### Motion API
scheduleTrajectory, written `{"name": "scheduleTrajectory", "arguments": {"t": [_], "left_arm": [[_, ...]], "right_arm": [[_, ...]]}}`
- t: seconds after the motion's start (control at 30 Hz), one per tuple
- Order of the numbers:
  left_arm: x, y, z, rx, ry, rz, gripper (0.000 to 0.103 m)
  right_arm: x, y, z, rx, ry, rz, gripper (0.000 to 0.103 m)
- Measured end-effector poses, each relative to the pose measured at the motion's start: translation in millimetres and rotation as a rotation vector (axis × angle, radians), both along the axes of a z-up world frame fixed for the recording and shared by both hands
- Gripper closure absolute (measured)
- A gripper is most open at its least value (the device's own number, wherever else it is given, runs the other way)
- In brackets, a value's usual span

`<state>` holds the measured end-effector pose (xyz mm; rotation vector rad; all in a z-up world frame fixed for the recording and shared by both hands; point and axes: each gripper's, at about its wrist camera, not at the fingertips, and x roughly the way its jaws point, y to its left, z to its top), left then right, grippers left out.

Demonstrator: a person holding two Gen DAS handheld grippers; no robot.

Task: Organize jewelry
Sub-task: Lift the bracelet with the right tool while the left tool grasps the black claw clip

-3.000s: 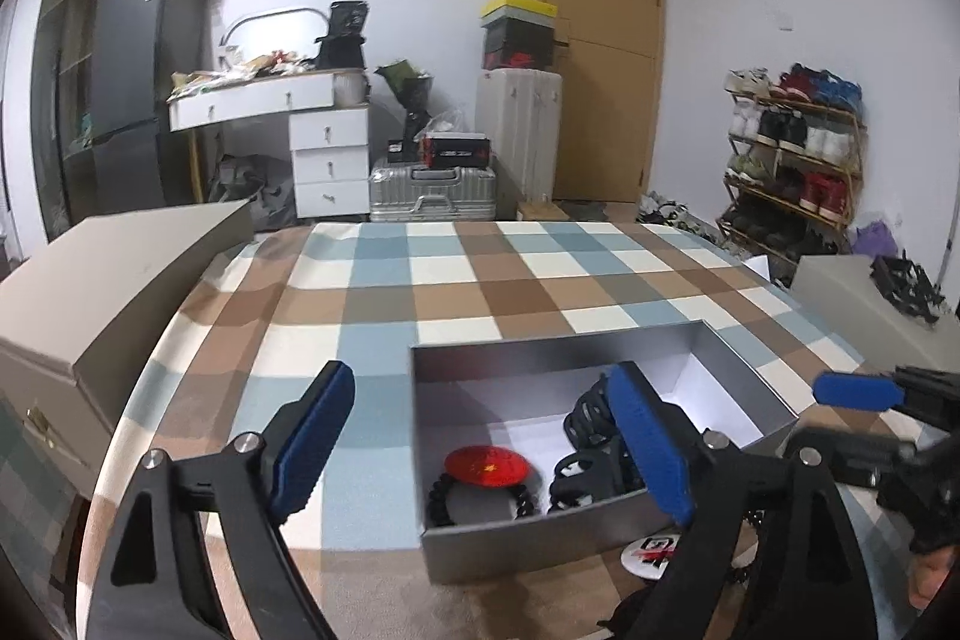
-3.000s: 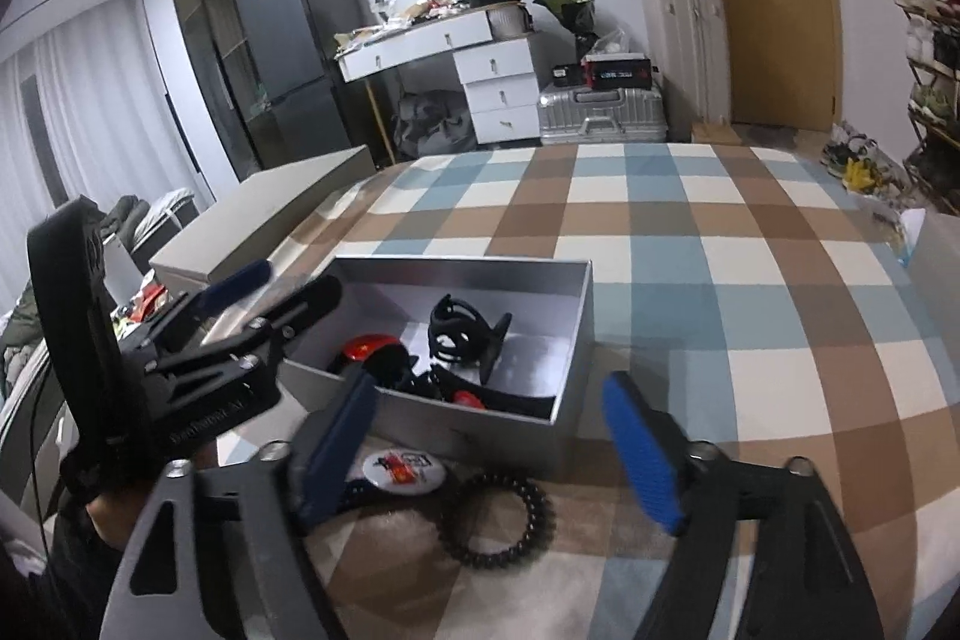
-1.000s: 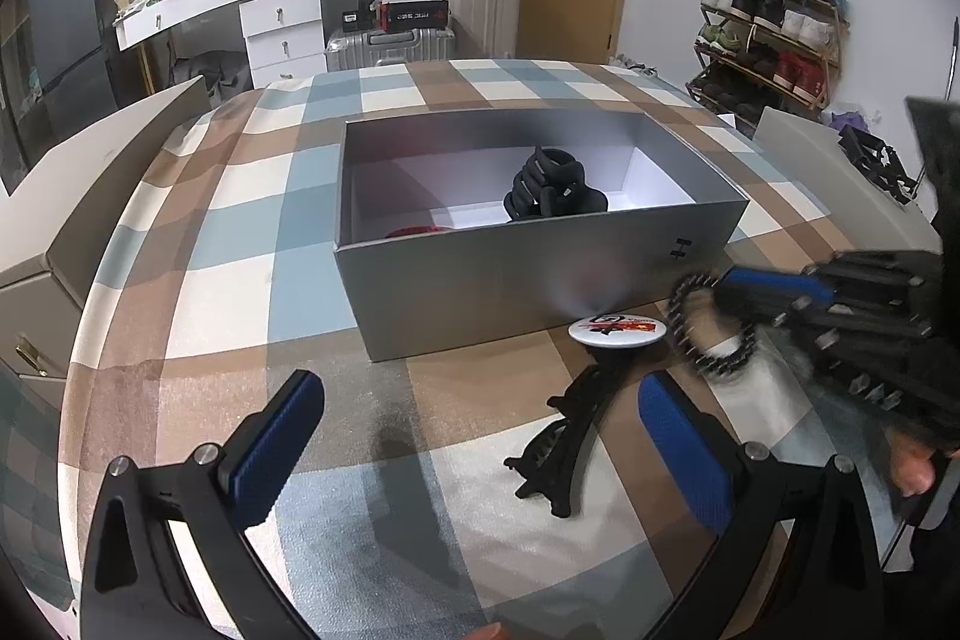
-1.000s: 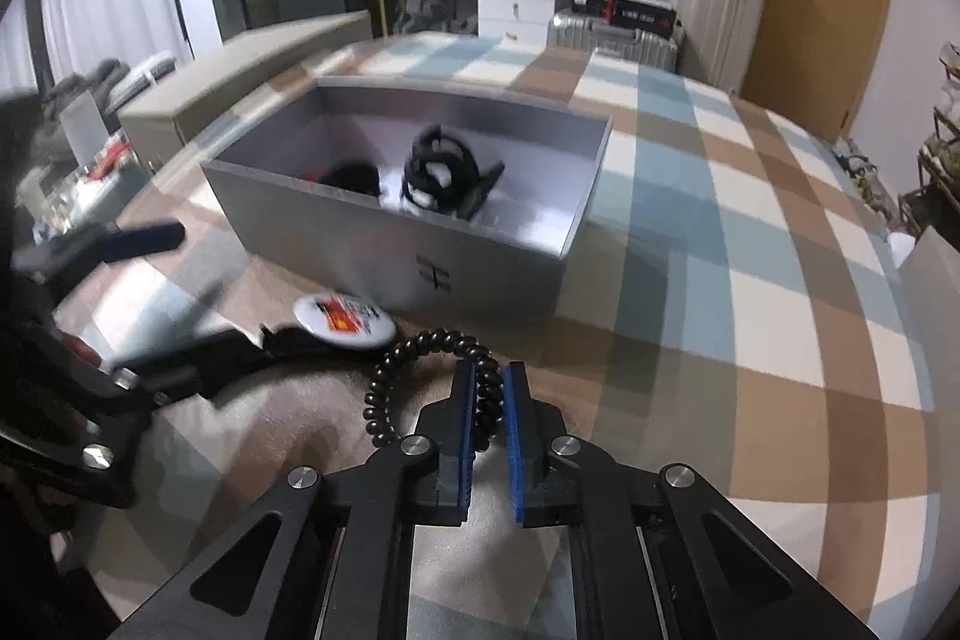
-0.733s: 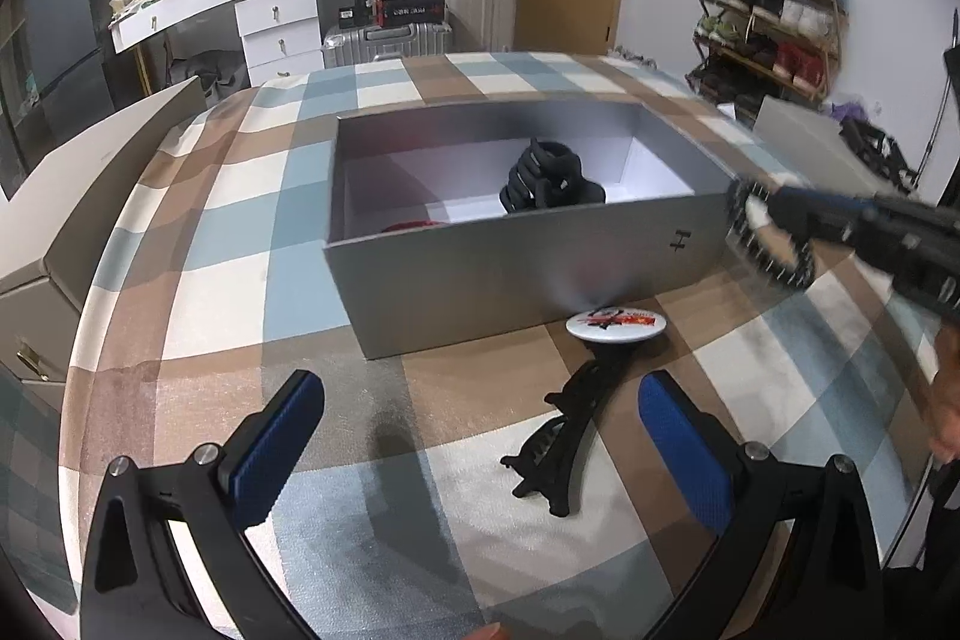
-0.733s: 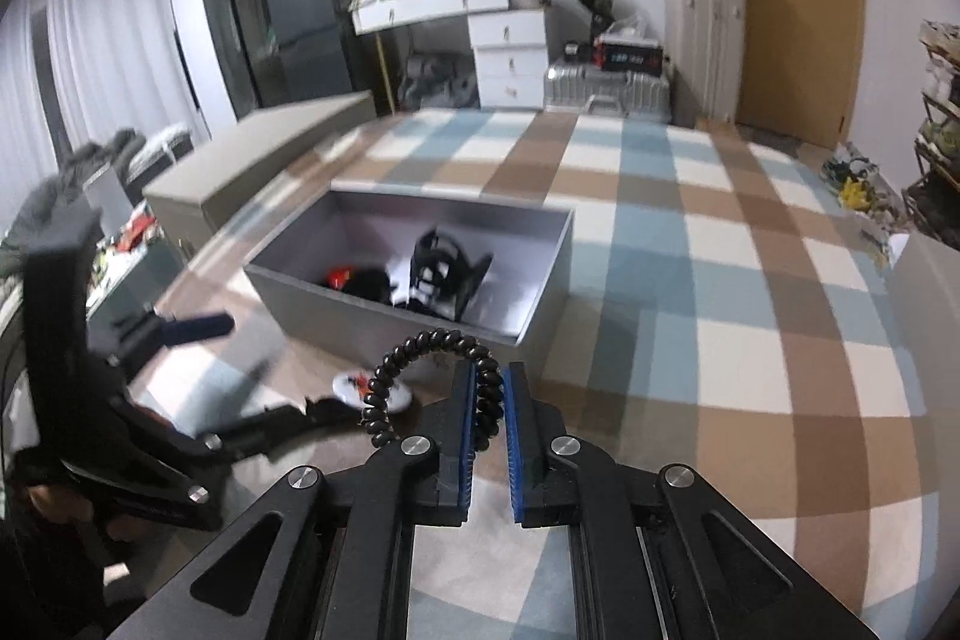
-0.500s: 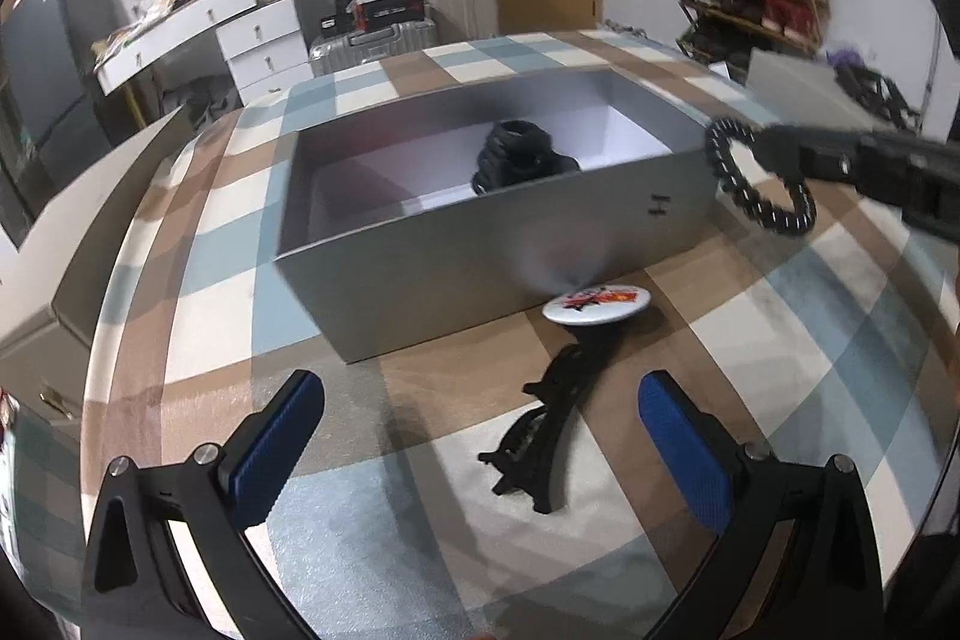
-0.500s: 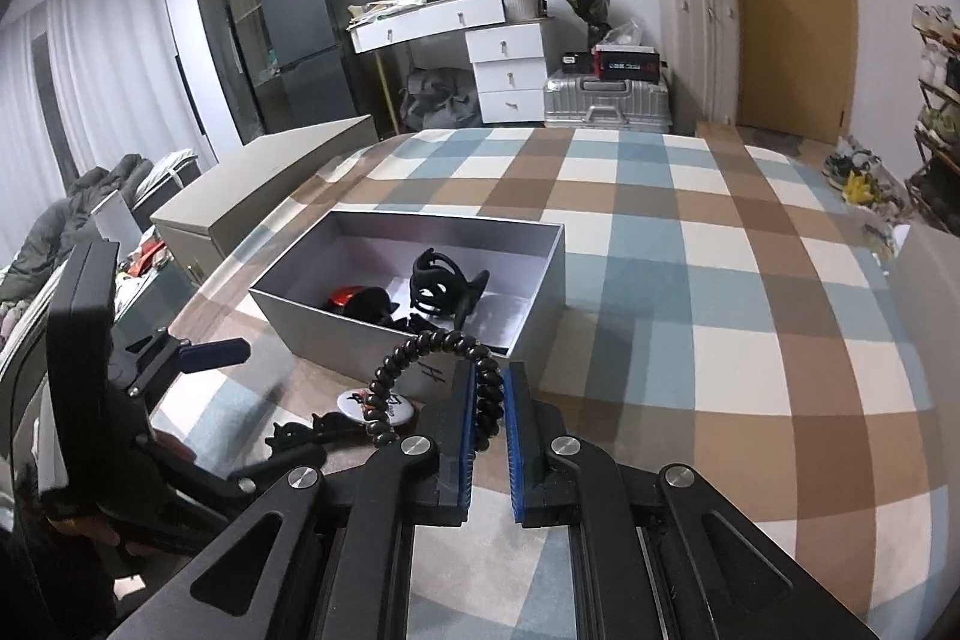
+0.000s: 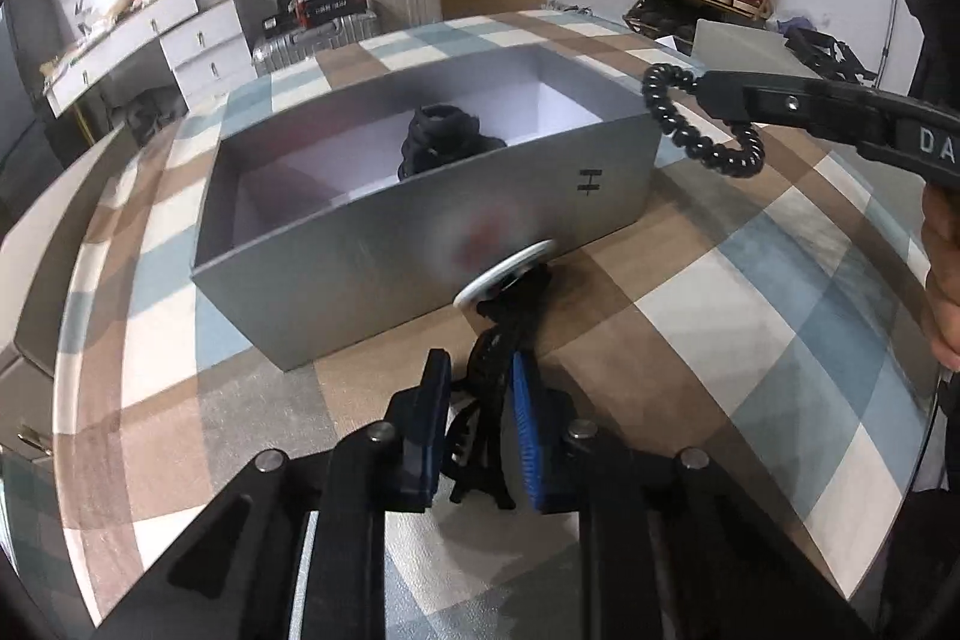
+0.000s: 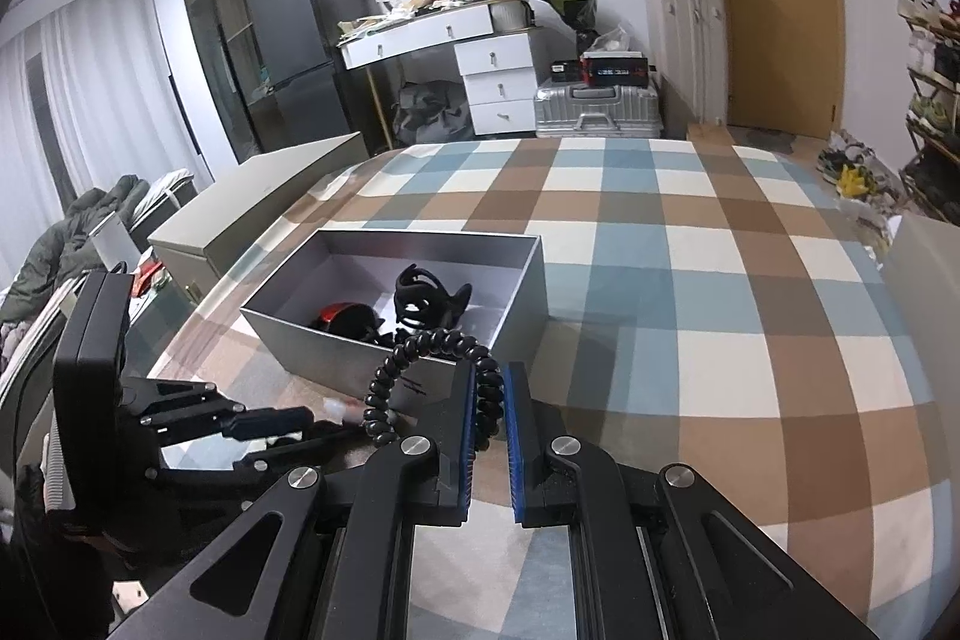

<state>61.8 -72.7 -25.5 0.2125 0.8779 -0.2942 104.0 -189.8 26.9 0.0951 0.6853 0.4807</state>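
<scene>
Claws are working in parallel: the right claw is gripping a coil tie raised beside the box for dropping in, while the left claw, jaws just closing, is clamping a black clip on the tabletop.

Left wrist: close, low, facing the grey box's front wall.
Right wrist: higher, farther back, looking down across it.
Shared: box, checked cloth.
</scene>
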Motion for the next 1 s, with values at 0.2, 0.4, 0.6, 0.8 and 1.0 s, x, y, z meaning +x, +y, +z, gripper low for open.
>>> {"name": "scheduleTrajectory", "arguments": {"t": [0.2,0.4,0.6,0.8,1.0], "left_arm": [[-4,-1,8,-0.013,-0.030,-0.026,0.088],[-9,-1,20,-0.052,-0.079,-0.057,0.088],[-13,3,36,-0.122,-0.149,-0.051,0.088],[-14,10,48,-0.154,-0.220,-0.028,0.088],[-6,22,52,-0.197,-0.255,0.022,0.088]], "right_arm": [[-2,-1,2,0.006,-0.012,-0.002,0.095],[-5,-3,5,0.013,-0.032,-0.007,0.095],[-7,-9,11,0.040,-0.061,-0.021,0.095],[-8,-10,15,0.055,-0.082,-0.022,0.095],[-8,-12,16,0.070,-0.092,-0.027,0.095]]}}
